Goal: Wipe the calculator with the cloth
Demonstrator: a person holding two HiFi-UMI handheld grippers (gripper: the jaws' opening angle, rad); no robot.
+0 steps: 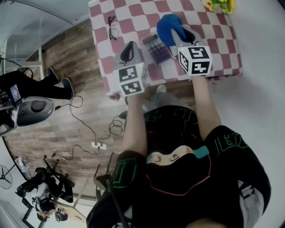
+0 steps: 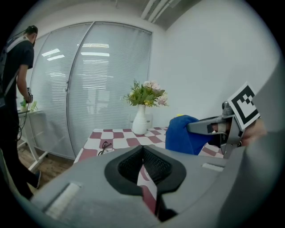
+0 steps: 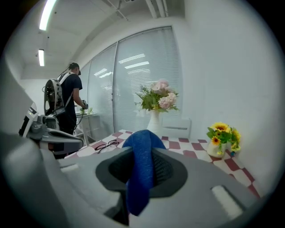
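Note:
The calculator (image 1: pixel 156 48), purple-grey with rows of keys, lies on the checkered table (image 1: pixel 133 15) near its front edge, between my two grippers. My right gripper (image 1: pixel 175 32) is shut on the blue cloth (image 1: pixel 168 24), which is bunched just right of the calculator's far end. In the right gripper view the cloth (image 3: pixel 140 169) hangs folded between the jaws of that gripper (image 3: pixel 141 153). My left gripper (image 1: pixel 129 46) hovers left of the calculator, jaws together and holding nothing (image 2: pixel 143 153). The left gripper view shows the blue cloth (image 2: pixel 183 133) but not the calculator.
Black glasses (image 1: pixel 112 27) lie at the table's left side. A white vase of pink flowers (image 3: pixel 155 120) and a small pot of yellow flowers (image 1: pixel 220 4) stand at the far end. A person (image 3: pixel 67 104) stands beyond the table by the glass wall. Cables (image 1: pixel 95 133) lie on the wooden floor.

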